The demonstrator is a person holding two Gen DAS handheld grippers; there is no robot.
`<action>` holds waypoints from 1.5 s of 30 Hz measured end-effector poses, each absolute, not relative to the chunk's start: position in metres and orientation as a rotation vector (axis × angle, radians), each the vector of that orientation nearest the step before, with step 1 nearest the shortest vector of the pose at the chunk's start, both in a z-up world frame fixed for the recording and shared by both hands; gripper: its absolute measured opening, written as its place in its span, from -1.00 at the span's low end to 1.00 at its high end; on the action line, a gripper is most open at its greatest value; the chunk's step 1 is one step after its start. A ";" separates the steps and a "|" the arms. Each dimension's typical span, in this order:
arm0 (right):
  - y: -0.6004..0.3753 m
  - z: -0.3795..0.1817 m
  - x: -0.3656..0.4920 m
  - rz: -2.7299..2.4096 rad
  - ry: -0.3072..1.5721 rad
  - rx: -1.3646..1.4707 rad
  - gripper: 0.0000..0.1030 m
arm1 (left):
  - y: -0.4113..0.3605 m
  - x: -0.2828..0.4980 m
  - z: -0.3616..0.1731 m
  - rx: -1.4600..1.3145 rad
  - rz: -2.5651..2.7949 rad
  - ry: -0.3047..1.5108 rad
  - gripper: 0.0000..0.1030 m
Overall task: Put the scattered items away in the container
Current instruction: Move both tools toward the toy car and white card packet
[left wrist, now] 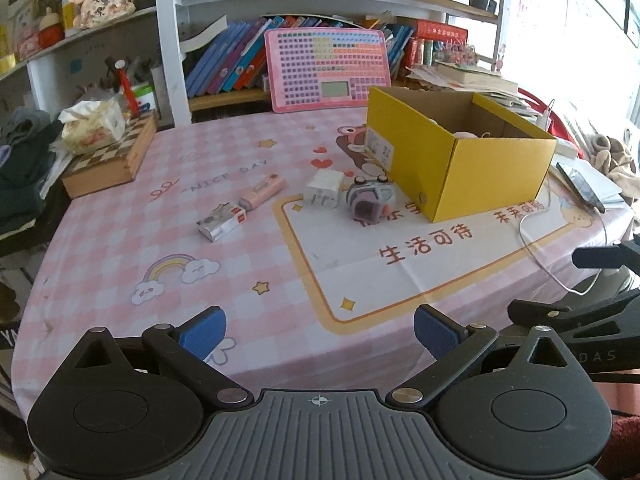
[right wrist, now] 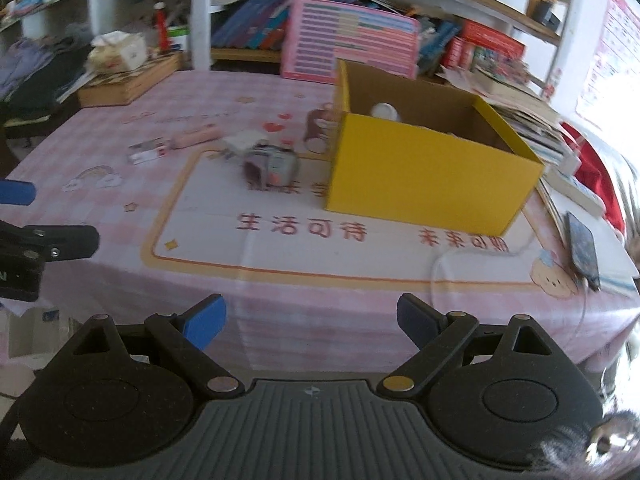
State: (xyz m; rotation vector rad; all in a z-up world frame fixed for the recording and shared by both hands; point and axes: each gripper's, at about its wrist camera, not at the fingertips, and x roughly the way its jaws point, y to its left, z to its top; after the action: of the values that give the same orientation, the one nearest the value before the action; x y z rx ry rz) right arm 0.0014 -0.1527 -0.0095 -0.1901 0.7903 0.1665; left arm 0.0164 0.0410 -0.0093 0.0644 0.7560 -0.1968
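A matt yellow cardboard box [left wrist: 460, 168], raw brown inside, stands on a smooth, faintly creased pink checked tablecloth [left wrist: 160, 248]. Nearby lie a glossy foil-wrapped pack [left wrist: 222, 222], a white plastic charger [left wrist: 323, 193] and a pastel plastic pen case [left wrist: 262, 192]. The left gripper [left wrist: 320, 334] shows ribbed blue pads [left wrist: 202, 334], matt black plastic arms and metal rivets; a varnished wooden chessboard box [left wrist: 108, 160] sits behind.

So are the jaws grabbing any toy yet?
No. The left gripper and the right gripper both stand open, nothing between the jaws.
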 end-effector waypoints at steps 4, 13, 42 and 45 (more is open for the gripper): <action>-0.144 -0.008 0.004 0.180 0.779 -0.207 0.74 | 0.050 0.017 -0.009 0.050 -0.191 0.747 0.97; -0.125 -0.004 0.010 0.212 0.755 -0.230 0.57 | 0.063 0.019 -0.006 0.048 -0.183 0.718 0.97; -0.092 -0.017 0.079 0.318 0.770 -0.298 0.57 | 0.084 0.077 -0.025 0.032 -0.106 0.778 0.97; -0.086 -0.019 0.092 0.331 0.762 -0.319 0.53 | 0.089 0.089 -0.027 0.019 -0.087 0.775 0.97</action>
State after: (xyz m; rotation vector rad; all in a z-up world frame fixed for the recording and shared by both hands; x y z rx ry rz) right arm 0.0922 -0.0859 -0.0186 -0.3191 0.7622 0.3310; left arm 0.0894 0.0889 -0.0266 0.0188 0.7747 -0.0866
